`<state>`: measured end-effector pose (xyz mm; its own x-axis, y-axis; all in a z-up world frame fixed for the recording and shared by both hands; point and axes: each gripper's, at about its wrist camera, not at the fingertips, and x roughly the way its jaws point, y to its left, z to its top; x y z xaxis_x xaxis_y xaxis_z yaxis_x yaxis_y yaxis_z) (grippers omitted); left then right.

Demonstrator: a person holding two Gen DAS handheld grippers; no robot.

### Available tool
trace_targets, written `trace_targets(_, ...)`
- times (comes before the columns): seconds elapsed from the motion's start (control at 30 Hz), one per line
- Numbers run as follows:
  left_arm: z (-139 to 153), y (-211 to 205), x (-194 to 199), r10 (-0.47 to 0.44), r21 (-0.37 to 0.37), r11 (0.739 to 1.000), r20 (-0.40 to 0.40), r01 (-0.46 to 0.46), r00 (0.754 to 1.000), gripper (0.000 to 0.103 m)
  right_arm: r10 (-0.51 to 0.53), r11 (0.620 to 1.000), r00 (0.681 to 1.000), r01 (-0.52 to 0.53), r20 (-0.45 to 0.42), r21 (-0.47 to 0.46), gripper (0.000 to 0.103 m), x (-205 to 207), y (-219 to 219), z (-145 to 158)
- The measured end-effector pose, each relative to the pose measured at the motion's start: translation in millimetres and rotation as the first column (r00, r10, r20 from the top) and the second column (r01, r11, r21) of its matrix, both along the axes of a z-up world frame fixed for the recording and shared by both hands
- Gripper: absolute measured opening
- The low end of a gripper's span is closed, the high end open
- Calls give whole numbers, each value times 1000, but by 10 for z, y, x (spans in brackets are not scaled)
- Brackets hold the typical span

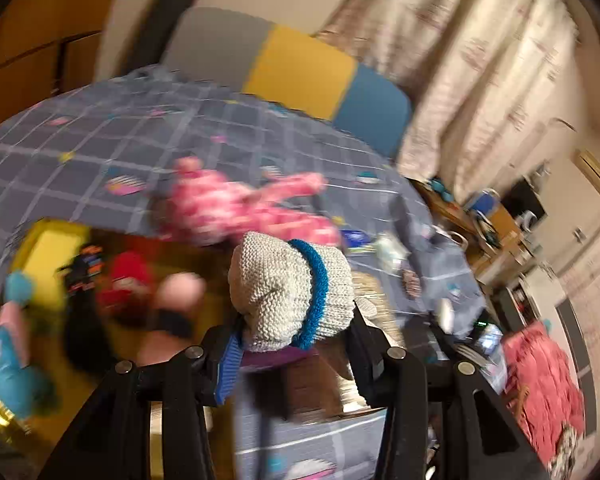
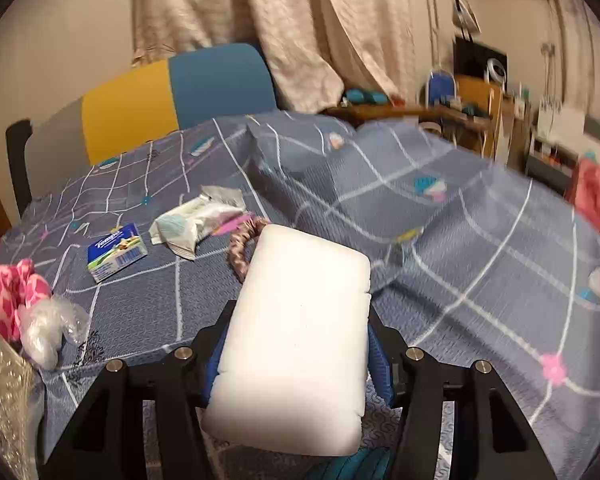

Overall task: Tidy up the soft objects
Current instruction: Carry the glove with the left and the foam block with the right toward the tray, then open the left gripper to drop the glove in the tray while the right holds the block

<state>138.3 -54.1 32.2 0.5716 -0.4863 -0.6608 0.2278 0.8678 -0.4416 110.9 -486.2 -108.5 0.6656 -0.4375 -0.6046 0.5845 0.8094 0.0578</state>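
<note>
- The left gripper (image 1: 292, 344) is clamped on a grey knitted sock with a blue band (image 1: 290, 288), jaws about half apart, the sock sticking up between them above the bed.
- The right gripper (image 2: 296, 356) pinches a white rectangular foam sponge (image 2: 300, 336) from both sides, also roughly half apart.
- Just past the sponge, a striped fabric scrunchie (image 2: 240, 248) lies on the blue-grey checked bedspread (image 2: 440, 264).
- Further out sit a crumpled white wipes packet (image 2: 196, 220) and a small blue tissue box (image 2: 116, 252).
- A pink patterned plush toy (image 1: 236, 208) lies beyond the sock.
- A yellow-and-blue headboard (image 2: 172, 96) stands at the far end.
</note>
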Motion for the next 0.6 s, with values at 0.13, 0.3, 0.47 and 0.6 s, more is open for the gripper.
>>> trace_targets(0.13,-263,477,16,91,28,996,-65,-90,994,47,19,998,999,-21,-29,-61,58,7,100,100)
trace_targets(0.3,-663,938,-18,184,35,983,-164,-181,969,47,53,995,999,-52,7,-85,58,-149,276,357)
trace_targets(0.47,-1002,1173,-18,239,42,971,-229,-236,944,48,107,992,990,-101,94,-74,58,-338,577,747)
trace_targets(0.6,-1131,1245,-33,249,38,968,-259,-248,933,52,185,982,967,-175,178,-70,58,-469,940,1073)
